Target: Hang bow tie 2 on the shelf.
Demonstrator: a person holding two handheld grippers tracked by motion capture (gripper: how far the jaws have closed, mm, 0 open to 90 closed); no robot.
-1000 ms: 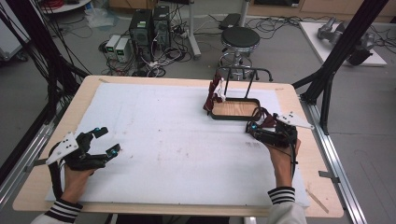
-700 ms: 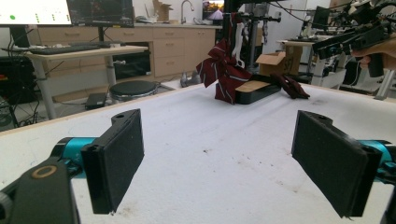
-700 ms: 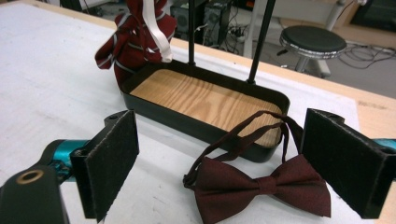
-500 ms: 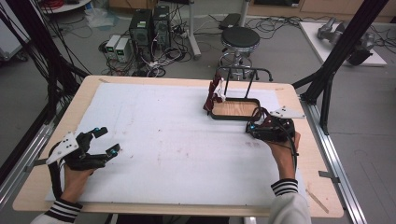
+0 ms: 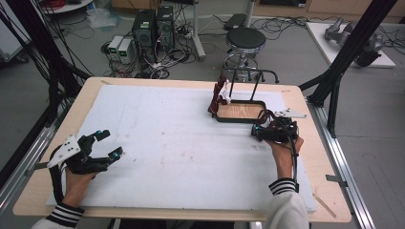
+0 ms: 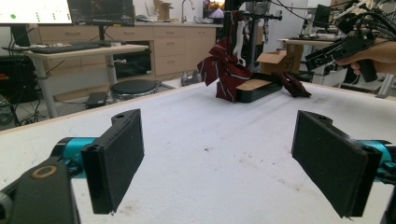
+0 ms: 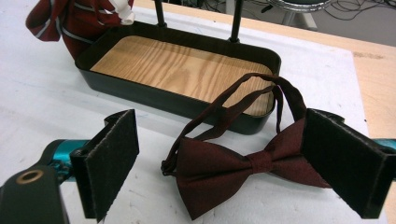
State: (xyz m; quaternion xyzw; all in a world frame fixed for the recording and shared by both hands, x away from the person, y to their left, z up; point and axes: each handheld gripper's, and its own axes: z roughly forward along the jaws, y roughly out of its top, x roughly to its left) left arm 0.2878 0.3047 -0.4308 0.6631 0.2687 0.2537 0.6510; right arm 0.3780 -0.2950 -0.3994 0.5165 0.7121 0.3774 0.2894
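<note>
1. Right gripper (image 7: 219, 168): the jaws stand wide apart and hold nothing. In the right gripper view they flank a dark red bow tie (image 7: 243, 163), one pad at 9 o'clock of it and the other at 3 o'clock, where the pad overlaps the tie's right wing.
2. Bow tie: it lies flat on the white foam mat (image 7: 42, 116). Its strap loop runs toward 12 o'clock and drapes over the near rim of the black tray (image 7: 154, 95).
3. Tray: it has a wooden floor and sits on the mat at about 1 o'clock of the table centre in the high view (image 5: 239, 119). Two black posts rise from its far edge.
4. Striped tie (image 7: 79, 21): a dark red striped tie hangs at the tray's 9 o'clock end and is bunched against the tray wall.
5. Right gripper in the high view (image 5: 274, 131): it is just beside the tray, at its 5 o'clock.
6. Left gripper (image 5: 107, 143): the jaws are spread wide and empty. It rests at about 8 o'clock on the mat, well apart from the tray.
7. In the left gripper view (image 6: 219, 163), bare mat lies between the pads; the tray (image 6: 254, 91) and the striped tie (image 6: 226, 70) are at 12 o'clock.
</note>
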